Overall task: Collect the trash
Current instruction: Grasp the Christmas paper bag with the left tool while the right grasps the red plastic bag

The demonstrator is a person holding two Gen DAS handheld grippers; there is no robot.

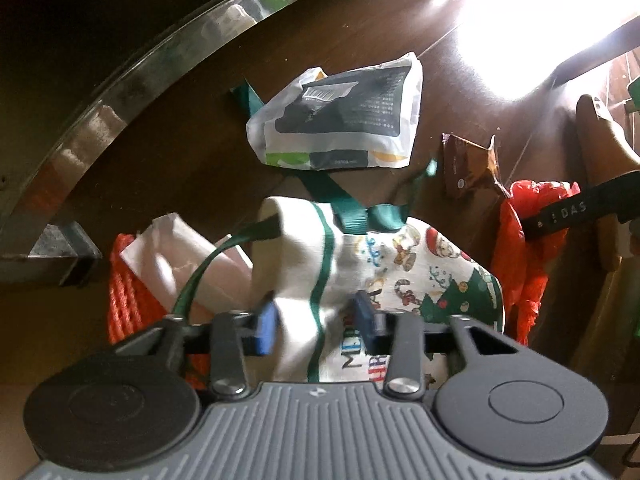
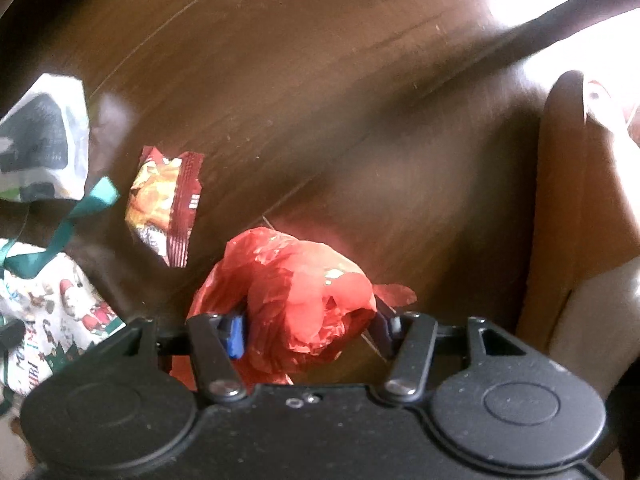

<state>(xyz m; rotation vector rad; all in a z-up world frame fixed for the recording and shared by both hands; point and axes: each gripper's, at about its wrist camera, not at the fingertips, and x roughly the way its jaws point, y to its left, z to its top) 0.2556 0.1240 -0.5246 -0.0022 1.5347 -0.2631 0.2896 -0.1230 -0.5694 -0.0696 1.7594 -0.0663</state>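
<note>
My left gripper (image 1: 316, 326) is closed on the rim of a white Christmas-print cloth bag (image 1: 420, 276) with green ribbon handles; the bag also shows in the right wrist view (image 2: 60, 312). My right gripper (image 2: 310, 330) has its jaws around a crumpled red plastic bag (image 2: 304, 300), which bulges between the blue pads (image 2: 236, 338); the same red plastic shows in the left wrist view (image 1: 524, 248). A white and dark snack packet (image 1: 340, 116) lies on the dark wood floor beyond the cloth bag. A brown snack wrapper (image 2: 168, 204) lies to the left of the red plastic.
A curved metal and glass table rim (image 1: 120, 80) arcs over the upper left. An orange net (image 1: 124, 300) and a pale wrapper (image 1: 176, 256) lie left of the cloth bag. A brown wooden chair leg (image 2: 560, 200) stands at right. Bright glare covers the floor at top right.
</note>
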